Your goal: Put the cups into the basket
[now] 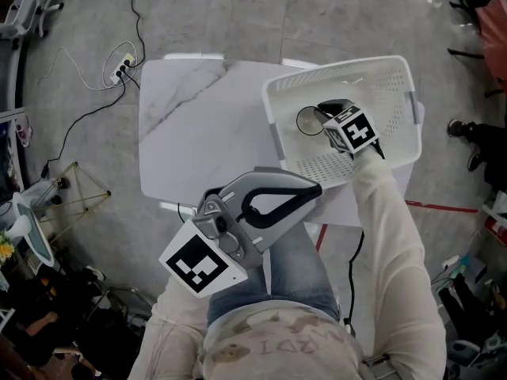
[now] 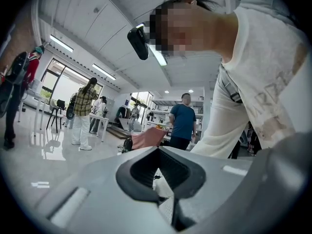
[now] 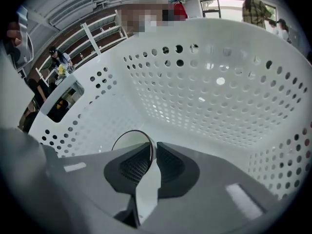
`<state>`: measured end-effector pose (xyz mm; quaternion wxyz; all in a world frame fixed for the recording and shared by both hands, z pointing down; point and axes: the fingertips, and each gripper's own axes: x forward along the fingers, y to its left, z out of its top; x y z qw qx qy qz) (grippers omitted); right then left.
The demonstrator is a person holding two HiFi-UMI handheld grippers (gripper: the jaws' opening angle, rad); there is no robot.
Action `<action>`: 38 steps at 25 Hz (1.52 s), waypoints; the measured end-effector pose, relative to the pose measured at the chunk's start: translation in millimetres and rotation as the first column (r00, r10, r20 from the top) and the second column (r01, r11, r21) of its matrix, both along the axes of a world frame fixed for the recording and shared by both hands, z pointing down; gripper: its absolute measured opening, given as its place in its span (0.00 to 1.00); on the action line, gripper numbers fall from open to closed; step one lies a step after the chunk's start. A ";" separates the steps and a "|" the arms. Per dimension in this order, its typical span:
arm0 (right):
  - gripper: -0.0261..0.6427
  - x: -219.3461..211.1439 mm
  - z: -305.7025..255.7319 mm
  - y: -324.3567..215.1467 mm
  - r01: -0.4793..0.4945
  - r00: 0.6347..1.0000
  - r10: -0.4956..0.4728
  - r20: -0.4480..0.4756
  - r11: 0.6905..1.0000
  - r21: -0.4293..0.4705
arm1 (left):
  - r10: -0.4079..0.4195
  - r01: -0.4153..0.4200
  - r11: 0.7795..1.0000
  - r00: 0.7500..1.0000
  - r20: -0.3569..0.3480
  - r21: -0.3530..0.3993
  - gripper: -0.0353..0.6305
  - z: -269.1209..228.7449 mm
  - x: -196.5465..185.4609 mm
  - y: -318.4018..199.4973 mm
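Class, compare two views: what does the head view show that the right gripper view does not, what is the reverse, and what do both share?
Only the head view: the marble table, the left gripper, shut and empty over the person's jeans, and floor cables. Only the right gripper view: jaws closed on the rim of the cup; people and shelves beyond. Both: the white basket, the cup in it, the right gripper.

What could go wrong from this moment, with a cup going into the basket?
1. The right gripper pinches the clear cup only by its thin wall at the rim, so the cup might slip or tip over on release.
2. The basket sits at the far right corner of the table; a push could slide it toward the edge.
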<state>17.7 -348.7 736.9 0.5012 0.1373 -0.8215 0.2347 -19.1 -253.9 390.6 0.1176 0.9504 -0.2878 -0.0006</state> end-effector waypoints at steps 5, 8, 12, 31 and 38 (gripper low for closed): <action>0.14 3.9 7.5 -1.2 -0.021 1.000 0.021 0.017 1.000 0.004 | 0.005 -0.005 1.000 1.000 0.011 -0.005 0.05 6.2 -3.6 0.2; 0.14 2.1 4.4 -0.1 -0.021 1.000 0.020 0.012 1.000 0.010 | 0.011 -0.011 1.000 1.000 0.006 -0.005 0.05 3.7 -5.9 -0.3; 0.10 3.5 -12.6 -5.0 -0.036 0.999 0.035 0.024 0.998 0.042 | 0.032 -0.033 0.999 0.999 0.011 0.005 0.05 -1.5 -7.1 1.1; 0.08 -14.1 -344.5 101.5 -0.495 0.727 0.240 0.643 0.832 0.250 | 0.239 -0.240 0.964 0.971 0.018 0.113 0.05 -107.7 2.4 57.1; 0.08 -6.1 -445.7 174.1 -0.669 0.599 0.208 0.773 0.660 0.341 | 0.288 -0.284 0.946 0.958 -0.001 0.157 0.05 -144.7 2.0 98.7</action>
